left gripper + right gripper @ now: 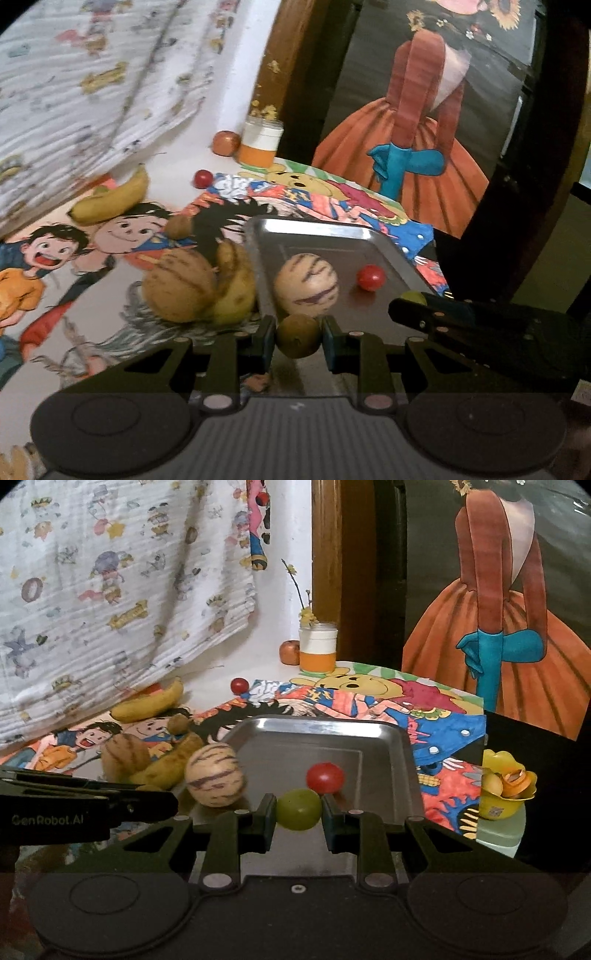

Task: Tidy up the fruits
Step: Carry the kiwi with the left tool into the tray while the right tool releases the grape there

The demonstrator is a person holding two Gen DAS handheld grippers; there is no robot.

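Observation:
My left gripper (298, 338) is shut on a brown kiwi (298, 335) just over the near edge of the steel tray (314, 225). My right gripper (298, 810) is shut on a green round fruit (298, 809) over the same tray (317, 725); it also shows in the left wrist view (413, 297). In the tray lie a striped pale melon (306, 284) (215, 775) and a red cherry tomato (370, 277) (325, 777). Left of the tray lie another striped melon (179, 286), bananas (232, 291), a second kiwi (177, 225), a far banana (110, 201) and a far tomato (202, 178).
An orange-and-white jar (317, 648) and an apple (289, 652) stand at the back by the wall. A yellow bowl of peels (504, 788) sits at the right on a pale stand. A patterned cloth (110, 590) hangs at the left. Cartoon posters cover the table.

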